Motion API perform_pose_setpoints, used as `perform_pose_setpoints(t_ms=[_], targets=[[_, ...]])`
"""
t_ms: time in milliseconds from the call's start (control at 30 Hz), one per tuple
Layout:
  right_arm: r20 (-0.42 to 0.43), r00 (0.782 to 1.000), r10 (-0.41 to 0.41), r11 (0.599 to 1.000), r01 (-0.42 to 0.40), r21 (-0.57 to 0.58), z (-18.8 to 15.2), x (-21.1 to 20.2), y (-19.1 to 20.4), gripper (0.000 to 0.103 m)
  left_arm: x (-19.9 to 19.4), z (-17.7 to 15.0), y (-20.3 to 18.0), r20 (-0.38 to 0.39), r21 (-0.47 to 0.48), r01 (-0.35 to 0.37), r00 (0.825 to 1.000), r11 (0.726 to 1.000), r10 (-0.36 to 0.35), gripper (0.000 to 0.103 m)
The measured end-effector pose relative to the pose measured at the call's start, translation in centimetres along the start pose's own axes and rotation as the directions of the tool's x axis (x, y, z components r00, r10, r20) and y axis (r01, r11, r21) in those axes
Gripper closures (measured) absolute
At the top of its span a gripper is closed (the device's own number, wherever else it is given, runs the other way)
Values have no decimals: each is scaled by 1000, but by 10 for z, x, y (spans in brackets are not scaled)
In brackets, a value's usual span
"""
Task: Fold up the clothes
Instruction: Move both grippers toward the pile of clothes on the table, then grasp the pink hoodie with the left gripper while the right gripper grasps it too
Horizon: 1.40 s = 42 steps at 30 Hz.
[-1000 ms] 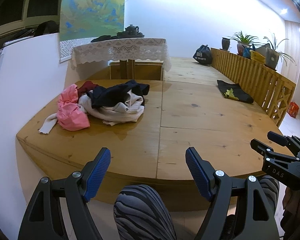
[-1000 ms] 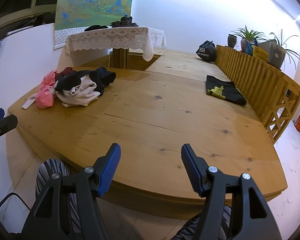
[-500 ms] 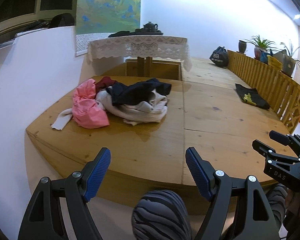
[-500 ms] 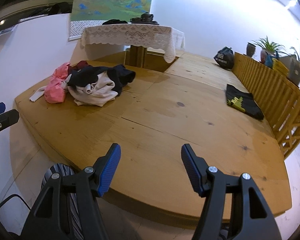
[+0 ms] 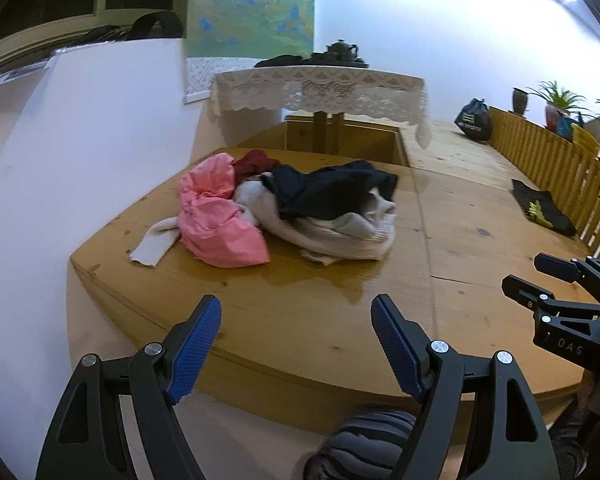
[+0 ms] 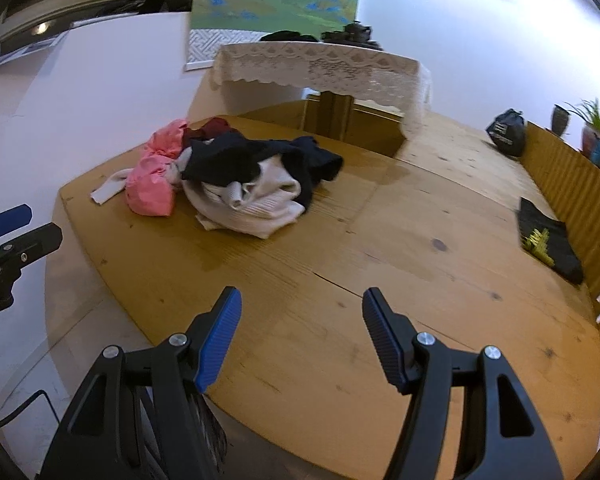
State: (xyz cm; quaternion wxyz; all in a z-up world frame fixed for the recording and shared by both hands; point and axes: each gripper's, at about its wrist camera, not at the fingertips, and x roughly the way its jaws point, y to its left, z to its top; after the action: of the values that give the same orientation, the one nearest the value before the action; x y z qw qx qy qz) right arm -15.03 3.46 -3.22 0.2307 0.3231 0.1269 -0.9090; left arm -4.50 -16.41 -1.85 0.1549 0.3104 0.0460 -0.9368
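While both tools hang short of the broad pine-plank platform, nothing is gripped: the left gripper and right gripper each show blue-padded jaws spread wide with only air between. Near the platform's far left corner sits a crumpled heap of clothes, pink, cream knit and navy tangled together, presumably waiting to be folded. Against the platform's right-hand slatted rail lies a flat black garment with yellow print, seemingly folded.
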Motion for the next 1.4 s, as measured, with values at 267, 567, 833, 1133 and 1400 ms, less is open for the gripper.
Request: perform_pose_setpoints(t_ms=[267, 567, 833, 1133, 1400], targets=[[-32, 997, 75, 996, -76, -51, 30, 51, 37, 41, 37, 10, 50, -12, -18, -53, 999, 998, 53, 27], [-39, 982, 183, 980, -186, -69, 62, 98, 74, 41, 93, 22, 107, -42, -51, -84, 996, 995, 82, 27], [-127, 950, 285, 944, -301, -133, 93, 173, 131, 41, 154, 38, 150, -86, -61, -73, 994, 995, 67, 27], [-196, 922, 335, 916, -367, -161, 110, 225, 179, 41, 224, 66, 186, -138, -80, -21, 990, 997, 10, 27], [-204, 929, 310, 906, -353, -231, 119, 244, 209, 41, 278, 109, 208, -158, -91, 8, 987, 996, -22, 27]])
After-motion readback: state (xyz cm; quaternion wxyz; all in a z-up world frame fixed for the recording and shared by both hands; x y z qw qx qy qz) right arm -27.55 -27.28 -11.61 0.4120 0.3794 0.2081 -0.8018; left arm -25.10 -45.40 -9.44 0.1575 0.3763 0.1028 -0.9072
